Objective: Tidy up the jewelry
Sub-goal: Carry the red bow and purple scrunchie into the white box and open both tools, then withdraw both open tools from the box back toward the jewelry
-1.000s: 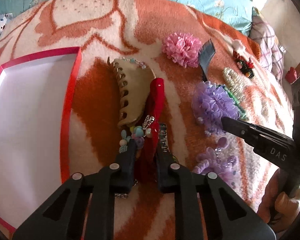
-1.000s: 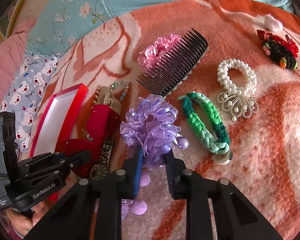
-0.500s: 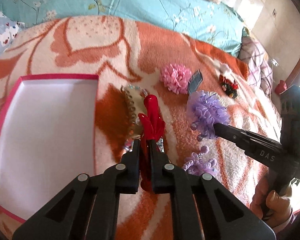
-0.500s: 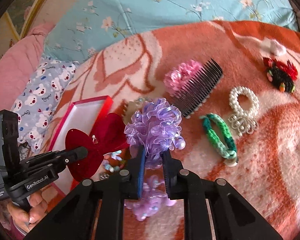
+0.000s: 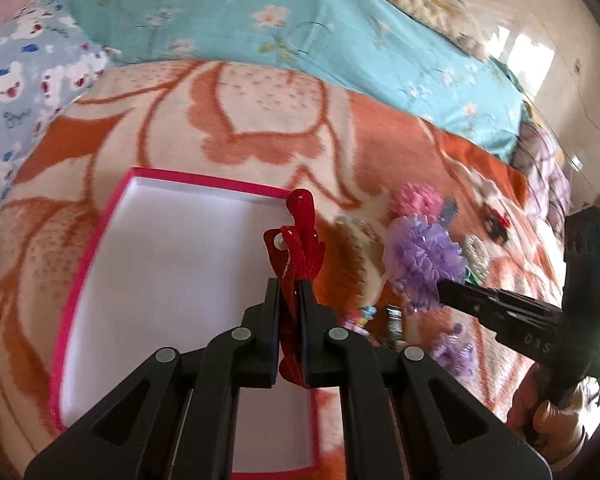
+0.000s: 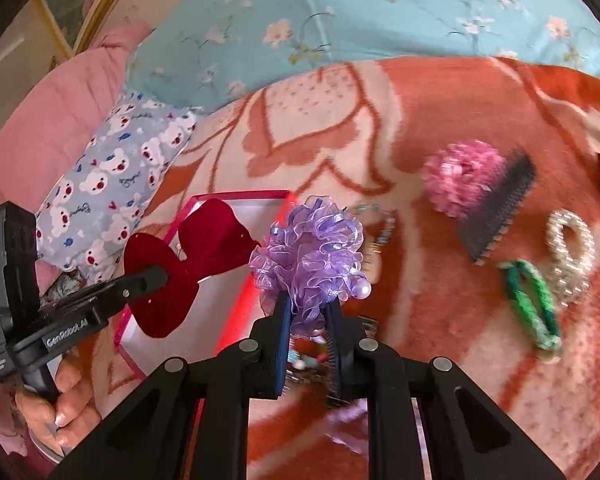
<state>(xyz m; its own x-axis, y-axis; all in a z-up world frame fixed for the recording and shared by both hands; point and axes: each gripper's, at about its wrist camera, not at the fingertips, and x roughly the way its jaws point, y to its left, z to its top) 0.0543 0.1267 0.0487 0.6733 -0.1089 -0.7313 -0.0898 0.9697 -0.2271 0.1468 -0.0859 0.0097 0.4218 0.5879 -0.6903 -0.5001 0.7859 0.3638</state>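
**Both grippers loaded, red box below**

Left wrist view. Left gripper [image 5: 291, 300] is pinched nearly closed on a red velvet bow [image 5: 300, 248]; the bow stands edge-on between the pads, a small pearl showing on its face. It hangs above the near right part of the red-rimmed box [image 5: 80, 276], whose white floor is bare where visible. The box lies on an orange and cream blanket [image 5: 260, 104]. To the right, the right gripper [image 5: 444, 292] comes in from the edge, clamped on a purple ruffle scrunchie [image 5: 424, 260]; a hand [image 5: 540, 420] grips its handle low right. On the blanket beyond: a pink scrunchie [image 5: 416, 200] and a blurred beige claw clip [image 5: 360, 248]. A second purple piece [image 5: 456, 354] lies under the right gripper.

Right wrist view. Right gripper [image 6: 308, 312] has its jaws narrow, pressed on the base of the purple ruffle scrunchie [image 6: 310, 252], which is lifted clear of the blanket [image 6: 440, 100]. Left of it, the left gripper [image 6: 156, 278] holds the red velvet bow [image 6: 188, 264] flat-on over the box [image 6: 240, 194]; a hand [image 6: 56, 404] holds its handle. Resting on the blanket to the right: pink scrunchie [image 6: 462, 194], black comb [image 6: 500, 206] touching it, green braided band [image 6: 534, 304], and a pearl band [image 6: 570, 256] just beside the green one. Small beads under the jaws are too blurred to identify.
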